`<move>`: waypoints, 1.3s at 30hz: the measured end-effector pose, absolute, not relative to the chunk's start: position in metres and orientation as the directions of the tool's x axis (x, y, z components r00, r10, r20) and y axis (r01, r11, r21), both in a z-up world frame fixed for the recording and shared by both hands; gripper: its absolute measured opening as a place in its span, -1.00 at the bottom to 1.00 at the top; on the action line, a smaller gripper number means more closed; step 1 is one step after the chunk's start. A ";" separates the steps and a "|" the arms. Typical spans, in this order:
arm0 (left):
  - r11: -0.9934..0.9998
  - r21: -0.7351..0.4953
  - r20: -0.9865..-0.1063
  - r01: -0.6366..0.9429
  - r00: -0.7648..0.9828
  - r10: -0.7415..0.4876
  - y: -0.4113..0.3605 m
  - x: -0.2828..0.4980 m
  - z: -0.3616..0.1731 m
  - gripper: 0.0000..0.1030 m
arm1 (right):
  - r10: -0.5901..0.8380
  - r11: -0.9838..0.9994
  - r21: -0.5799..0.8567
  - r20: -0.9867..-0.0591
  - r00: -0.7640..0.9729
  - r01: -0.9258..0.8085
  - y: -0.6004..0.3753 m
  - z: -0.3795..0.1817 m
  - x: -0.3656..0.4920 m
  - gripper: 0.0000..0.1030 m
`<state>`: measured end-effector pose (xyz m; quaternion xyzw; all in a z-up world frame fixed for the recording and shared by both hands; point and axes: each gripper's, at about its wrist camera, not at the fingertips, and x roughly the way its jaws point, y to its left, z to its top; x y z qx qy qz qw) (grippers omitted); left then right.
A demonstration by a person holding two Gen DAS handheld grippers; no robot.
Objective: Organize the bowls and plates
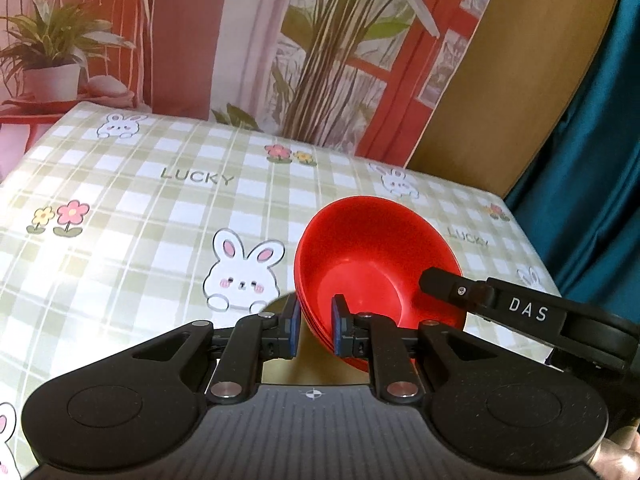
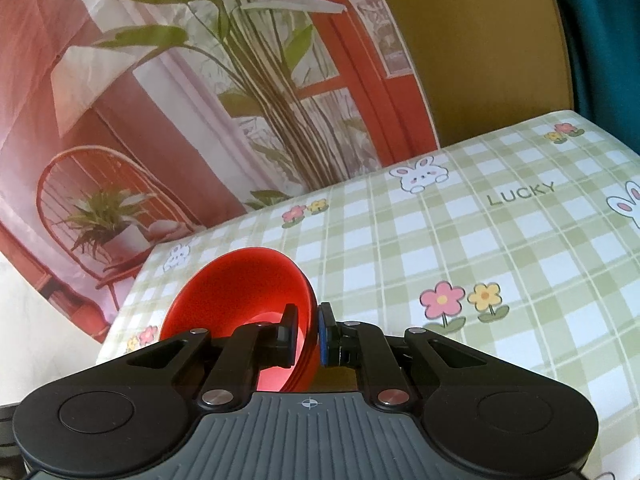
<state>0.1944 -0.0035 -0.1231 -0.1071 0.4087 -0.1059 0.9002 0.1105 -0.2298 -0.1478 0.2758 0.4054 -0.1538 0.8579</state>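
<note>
Left wrist view: the surface (image 1: 168, 200) carries a green-and-white checked cloth printed with rabbits, flowers and the word LUCKY; a printed backdrop (image 1: 248, 40) with potted plants and a red window frame stands behind it; a teal curtain (image 1: 592, 128) hangs at the far right. The left gripper (image 1: 316, 326) pinches the near left rim of a stack of red bowls (image 1: 372, 248); one blue pad lies outside the wall, the other inside it; the stack is tilted, its opening turned toward the camera. The right gripper (image 1: 444, 284) enters from the right and its finger reaches over the stack's right rim.

Right wrist view: the red bowls (image 2: 240, 288) sit at lower left, above the cloth-covered surface (image 2: 480, 264) near its left edge; several nested rims show at the near edge. The right gripper (image 2: 308, 334) is closed on the stack's right rim; the dark finger is inside the bowl, the blue-padded finger outside.
</note>
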 end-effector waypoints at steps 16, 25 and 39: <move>0.959 -0.268 -0.742 0.096 0.614 -0.269 0.005 0.176 -0.139 -0.66 | -0.032 0.821 0.304 -0.820 0.571 0.483 -0.205 -0.163 0.092 -0.79; 0.961 -0.260 -0.751 0.091 0.608 -0.260 0.005 0.175 -0.145 -0.66 | -0.027 0.825 0.295 -0.831 0.556 0.482 -0.203 -0.169 0.089 -0.79; 0.965 -0.246 -0.753 0.090 0.610 -0.248 0.004 0.174 -0.149 -0.66 | -0.017 0.832 0.290 -0.840 0.543 0.474 -0.200 -0.173 0.090 -0.79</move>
